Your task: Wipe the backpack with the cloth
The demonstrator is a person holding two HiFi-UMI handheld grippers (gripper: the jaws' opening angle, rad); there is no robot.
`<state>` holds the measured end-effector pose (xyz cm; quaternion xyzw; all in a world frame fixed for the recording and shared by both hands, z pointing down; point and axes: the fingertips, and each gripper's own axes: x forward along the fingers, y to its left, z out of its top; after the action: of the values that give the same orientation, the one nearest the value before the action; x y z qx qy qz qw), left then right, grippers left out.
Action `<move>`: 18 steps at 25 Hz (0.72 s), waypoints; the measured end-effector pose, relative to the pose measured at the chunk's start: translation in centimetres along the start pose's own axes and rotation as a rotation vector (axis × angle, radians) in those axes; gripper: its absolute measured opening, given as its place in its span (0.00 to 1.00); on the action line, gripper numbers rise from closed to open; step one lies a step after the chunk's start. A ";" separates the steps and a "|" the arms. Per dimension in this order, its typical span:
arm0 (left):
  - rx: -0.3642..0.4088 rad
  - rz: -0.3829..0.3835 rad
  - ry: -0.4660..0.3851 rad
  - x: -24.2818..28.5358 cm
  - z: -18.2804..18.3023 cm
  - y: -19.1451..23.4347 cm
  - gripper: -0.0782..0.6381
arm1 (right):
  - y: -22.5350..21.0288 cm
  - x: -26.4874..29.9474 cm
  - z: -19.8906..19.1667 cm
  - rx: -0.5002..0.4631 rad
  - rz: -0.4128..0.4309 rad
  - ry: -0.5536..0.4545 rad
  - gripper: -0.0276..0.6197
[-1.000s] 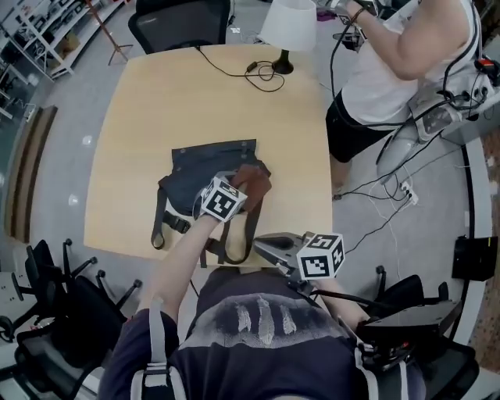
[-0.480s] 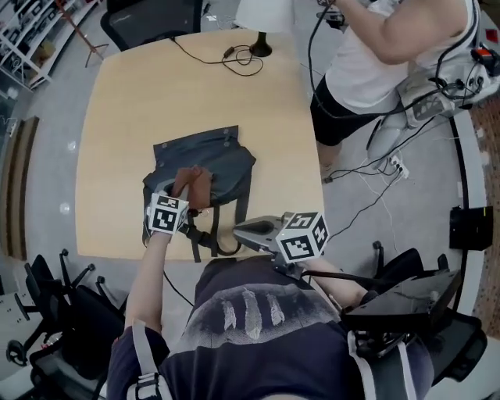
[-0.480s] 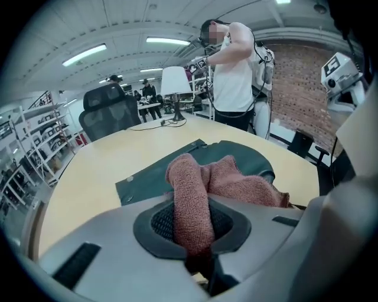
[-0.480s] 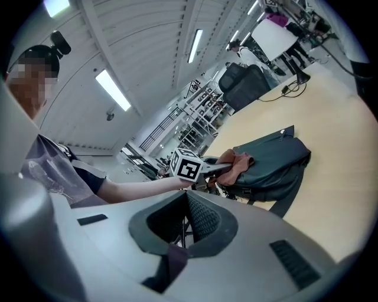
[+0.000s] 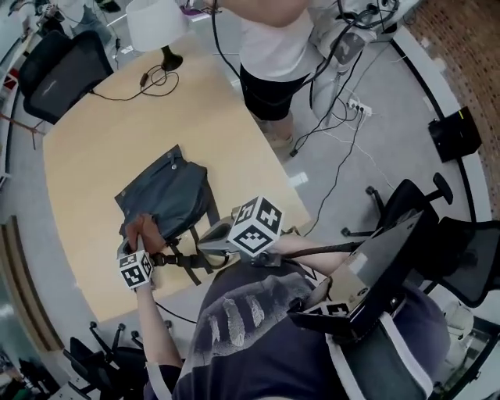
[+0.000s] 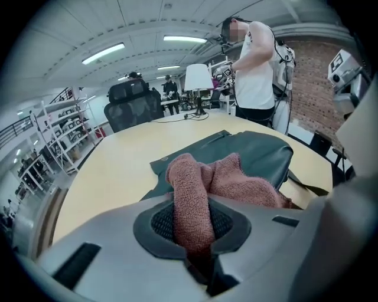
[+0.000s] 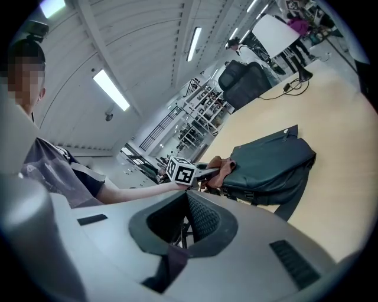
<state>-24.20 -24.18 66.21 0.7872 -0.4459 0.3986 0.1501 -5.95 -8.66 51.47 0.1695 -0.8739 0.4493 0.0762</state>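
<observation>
A dark grey backpack point(image 5: 168, 195) lies flat on the light wooden table point(image 5: 94, 148), its straps trailing toward the near edge. My left gripper point(image 5: 141, 241) is shut on a reddish-brown cloth point(image 5: 144, 229) that rests on the bag's near left corner. In the left gripper view the cloth point(image 6: 192, 200) runs up between the jaws and bunches on the backpack point(image 6: 260, 153). My right gripper point(image 5: 205, 246) hovers by the table's near edge beside the straps, shut and holding nothing. The right gripper view shows the backpack point(image 7: 271, 162) and the cloth point(image 7: 215, 170) ahead of it.
A white lamp point(image 5: 156, 23) and its coiled cable point(image 5: 152, 76) stand at the table's far end. A person point(image 5: 273, 39) stands beside the far right corner amid floor cables. Black office chairs point(image 5: 58, 66) ring the table.
My left gripper has dragged the cloth across the backpack from its right side to its near left corner. The right gripper has stayed by the near edge. My head has turned.
</observation>
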 end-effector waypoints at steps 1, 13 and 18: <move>-0.001 0.011 0.012 -0.1 -0.3 0.6 0.19 | 0.0 -0.1 0.1 0.006 0.001 -0.004 0.05; -0.158 0.169 0.067 -4.4 -4.1 8.3 0.19 | 0.0 -1.1 1.9 -0.004 0.003 -0.078 0.05; -0.192 0.098 -0.189 -9.6 3.7 3.2 0.19 | 1.0 -3.0 4.4 -0.094 0.018 -0.131 0.05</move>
<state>-27.70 -22.58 56.13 0.7806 -0.5320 0.2850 0.1624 -3.43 -11.03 47.24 0.1869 -0.8986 0.3964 0.0225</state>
